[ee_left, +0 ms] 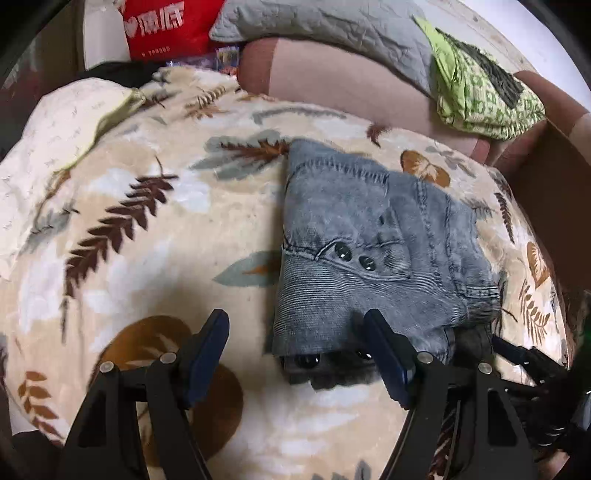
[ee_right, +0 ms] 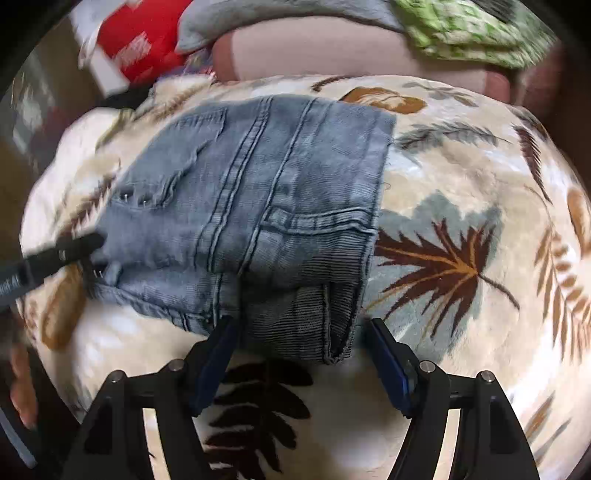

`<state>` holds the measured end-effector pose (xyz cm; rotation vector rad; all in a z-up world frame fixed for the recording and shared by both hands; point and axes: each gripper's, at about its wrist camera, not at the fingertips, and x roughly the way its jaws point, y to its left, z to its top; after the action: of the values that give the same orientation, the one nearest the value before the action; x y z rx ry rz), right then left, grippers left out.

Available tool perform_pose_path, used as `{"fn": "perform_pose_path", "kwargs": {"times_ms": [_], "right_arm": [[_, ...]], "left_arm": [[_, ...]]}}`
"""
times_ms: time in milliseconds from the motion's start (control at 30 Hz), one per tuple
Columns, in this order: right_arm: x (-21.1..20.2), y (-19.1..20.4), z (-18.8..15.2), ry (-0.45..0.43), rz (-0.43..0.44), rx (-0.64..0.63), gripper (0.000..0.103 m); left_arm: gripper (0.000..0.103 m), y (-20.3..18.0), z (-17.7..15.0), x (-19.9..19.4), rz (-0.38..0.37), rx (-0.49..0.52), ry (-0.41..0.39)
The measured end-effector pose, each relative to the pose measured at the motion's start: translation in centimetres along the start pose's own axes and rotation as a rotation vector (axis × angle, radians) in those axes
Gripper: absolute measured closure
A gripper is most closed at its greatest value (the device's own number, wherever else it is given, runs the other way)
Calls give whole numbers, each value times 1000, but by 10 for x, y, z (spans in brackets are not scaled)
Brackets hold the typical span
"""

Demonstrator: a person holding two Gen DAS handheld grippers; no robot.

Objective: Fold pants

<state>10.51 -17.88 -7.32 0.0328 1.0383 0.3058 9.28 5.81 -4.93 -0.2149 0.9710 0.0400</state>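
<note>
okay, i'm looking at the faded grey-blue denim pants, folded into a compact bundle and lying on the cream fleece blanket with brown and grey leaf print. my left tongs are spread wide with nothing between them; the right-hand finger sits at the near edge of the bundle, over its ribbed waistband, and the left-hand finger is out over bare blanket. two dark buttons show on the top layer, more on the layer tucked under the near edge. my right tongs are wide too, holding nothing, with the ribbed corner of the pants lying in the gap between the fingers. in the right wrist view i can see the left tool's black tip meeting the far left edge of the denim. behind the blanket there's a pinkish-brown bolster cushion, a grey quilted pillow, a lime-green patterned cloth and a red bag with white lettering.
</note>
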Motion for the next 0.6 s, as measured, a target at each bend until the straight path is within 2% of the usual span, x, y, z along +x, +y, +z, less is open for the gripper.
{"fn": "perform_pose_path", "kwargs": {"times_ms": [167,233,300,467,600], "right_arm": [[-69,6,-1,-145,-16,-35,25],[-90,6,-10,-182,-26,-41,20],[-103,12,-17,-203,-43,-49,19],[-116,14,-34,-235,-82,-74,19],[-107,12,-35,-229,-108,-86,19]], "left_arm": [[27,-10,-6,-32,31,42,-60],[27,-14,-10,-46,41,57,-92],[27,-17,-17,-57,66,78,-120],[27,-24,-30,-71,48,114,-130],[27,-34,-34,-80,28,132,-136]]}}
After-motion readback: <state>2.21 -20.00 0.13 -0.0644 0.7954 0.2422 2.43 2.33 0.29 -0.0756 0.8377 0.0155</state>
